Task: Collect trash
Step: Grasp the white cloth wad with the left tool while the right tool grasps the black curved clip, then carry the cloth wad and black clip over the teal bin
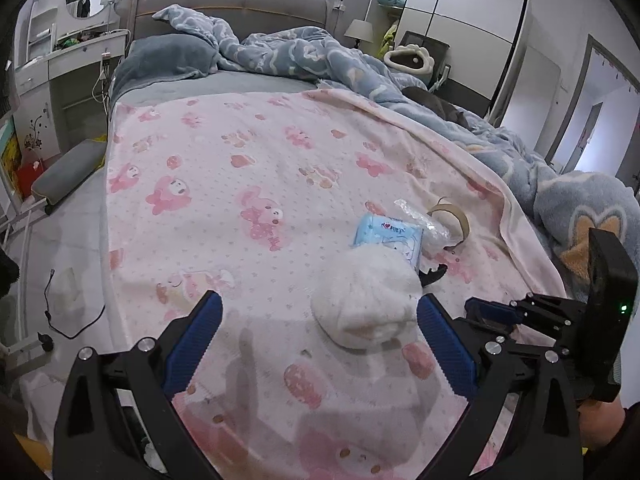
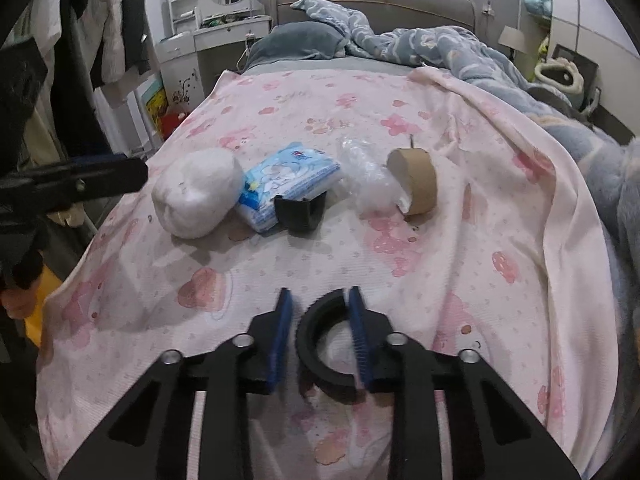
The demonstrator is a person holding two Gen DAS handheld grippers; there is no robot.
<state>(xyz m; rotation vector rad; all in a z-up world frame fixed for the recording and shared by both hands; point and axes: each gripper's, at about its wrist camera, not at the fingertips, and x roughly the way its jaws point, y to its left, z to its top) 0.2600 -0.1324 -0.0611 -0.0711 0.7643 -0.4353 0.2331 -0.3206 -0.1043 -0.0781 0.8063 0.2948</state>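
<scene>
On the pink blanket point(image 2: 440, 260) lie a white sock ball point(image 2: 196, 194), a blue tissue pack point(image 2: 288, 184), a black plastic clip point(image 2: 300, 212), crumpled clear plastic point(image 2: 368, 176) and a brown tape roll point(image 2: 416, 184). My right gripper point(image 2: 320, 300) holds a black C-shaped plastic ring point(image 2: 320, 340) between its blue pads, low over the blanket. My left gripper point(image 1: 320, 308) is open, its pads on either side of the sock ball point(image 1: 368, 300). The tissue pack point(image 1: 390, 236), plastic point(image 1: 424, 224) and tape roll point(image 1: 450, 216) lie beyond it.
A blue patterned duvet point(image 1: 320, 52) is bunched along the bed's far and right sides. A grey headboard point(image 1: 232, 4), a white dresser point(image 1: 72, 60) and a wardrobe point(image 1: 460, 8) stand behind. A black cable point(image 1: 60, 320) lies on the floor at left.
</scene>
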